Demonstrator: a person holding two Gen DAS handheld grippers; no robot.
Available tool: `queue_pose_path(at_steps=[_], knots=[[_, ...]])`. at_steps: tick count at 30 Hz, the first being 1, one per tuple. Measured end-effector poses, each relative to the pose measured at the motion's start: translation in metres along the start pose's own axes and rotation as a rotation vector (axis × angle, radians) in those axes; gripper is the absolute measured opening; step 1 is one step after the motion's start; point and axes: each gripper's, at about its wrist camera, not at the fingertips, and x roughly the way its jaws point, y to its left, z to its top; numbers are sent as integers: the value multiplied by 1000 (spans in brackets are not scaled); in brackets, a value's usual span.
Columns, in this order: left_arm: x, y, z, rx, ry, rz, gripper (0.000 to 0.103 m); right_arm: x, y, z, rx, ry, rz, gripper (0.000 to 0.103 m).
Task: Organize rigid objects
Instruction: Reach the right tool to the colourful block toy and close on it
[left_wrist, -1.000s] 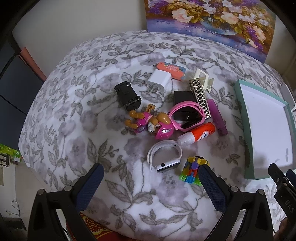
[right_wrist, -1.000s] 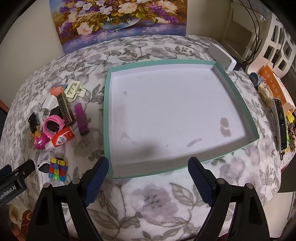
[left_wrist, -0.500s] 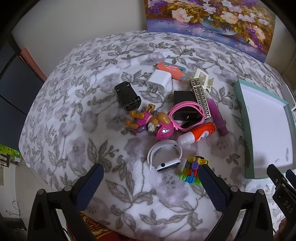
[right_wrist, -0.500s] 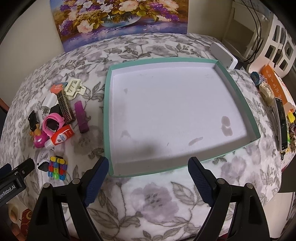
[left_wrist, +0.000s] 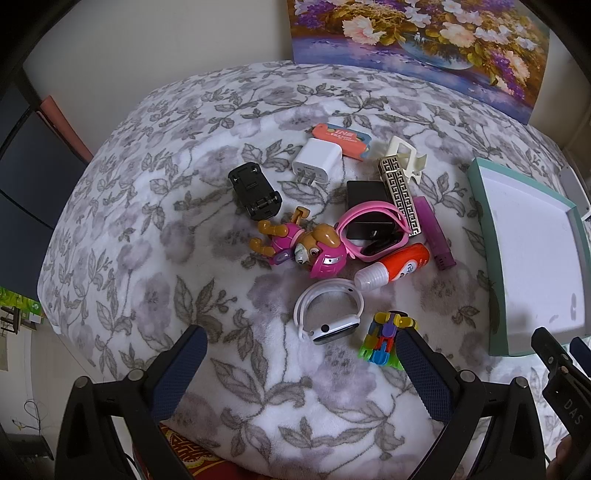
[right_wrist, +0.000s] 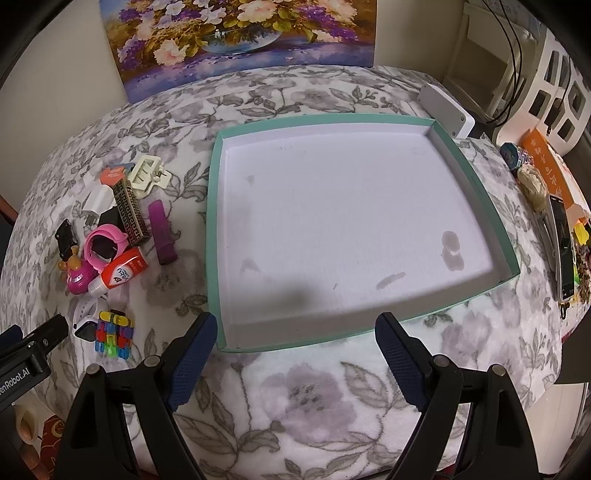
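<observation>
A pile of small objects lies on the flowered blanket: a pink toy dog (left_wrist: 306, 247), a white smartwatch (left_wrist: 328, 314), a pink watch (left_wrist: 373, 230), a red-and-white bottle (left_wrist: 393, 267), a multicoloured block toy (left_wrist: 386, 339), a white charger (left_wrist: 317, 162), a black clip (left_wrist: 255, 192). An empty teal-rimmed tray (right_wrist: 218, 236) sits to their right. My left gripper (left_wrist: 299, 369) is open just short of the white smartwatch. My right gripper (right_wrist: 295, 354) is open at the tray's near rim. Both hold nothing.
A purple lighter (left_wrist: 434, 232), patterned bar (left_wrist: 399, 192), cream hair claw (left_wrist: 404, 155) and orange card (left_wrist: 341, 136) lie in the pile. A flower painting (right_wrist: 236, 37) leans at the back. A phone (right_wrist: 563, 247) and clutter sit at the right edge.
Both grippers have drifted only slightly; the objects and the tray have not moved.
</observation>
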Motion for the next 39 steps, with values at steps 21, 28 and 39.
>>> queue_pose_path(at_steps=[21, 28, 39], knots=[[26, 55, 10, -225, 80, -15, 103, 14, 105, -13, -236, 47, 164, 88], [41, 58, 11, -252, 127, -52, 103, 33, 129, -17, -269, 108, 190, 88], [44, 70, 13, -304, 120, -57, 103, 50, 156, -18, -284, 139, 208, 88]])
